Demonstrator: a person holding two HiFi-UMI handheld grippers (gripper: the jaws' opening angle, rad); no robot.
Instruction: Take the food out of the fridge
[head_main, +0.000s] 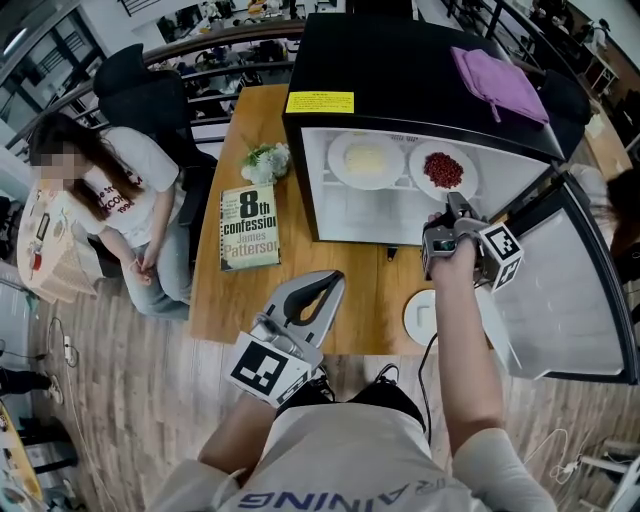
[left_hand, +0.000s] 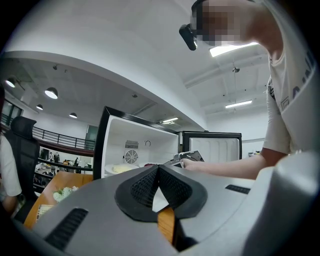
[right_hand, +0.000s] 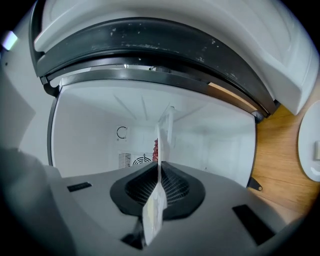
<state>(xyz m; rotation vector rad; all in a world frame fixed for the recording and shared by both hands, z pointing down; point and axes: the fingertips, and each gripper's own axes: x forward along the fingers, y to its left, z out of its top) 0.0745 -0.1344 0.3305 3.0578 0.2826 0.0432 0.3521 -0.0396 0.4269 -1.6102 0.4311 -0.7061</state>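
A small black fridge (head_main: 400, 60) stands open on the wooden table. On its shelf lie two white plates: one with pale yellow food (head_main: 366, 160) on the left, one with red food (head_main: 443, 170) on the right. My right gripper (head_main: 455, 203) reaches into the fridge and is shut on the near rim of the red-food plate. In the right gripper view that rim (right_hand: 165, 125) runs edge-on between the pads of the right gripper (right_hand: 159, 167), with red food (right_hand: 155, 148) behind it. My left gripper (head_main: 328, 285) hangs near my body, shut and empty; the left gripper (left_hand: 158, 167) points toward the fridge.
The fridge door (head_main: 560, 290) swings open to the right. A third white plate (head_main: 424, 318) sits on the table below the fridge opening. A paperback book (head_main: 249, 228) and small flowers (head_main: 266, 160) lie left of the fridge. A purple cloth (head_main: 497, 80) rests on top. A person (head_main: 110, 200) sits at far left.
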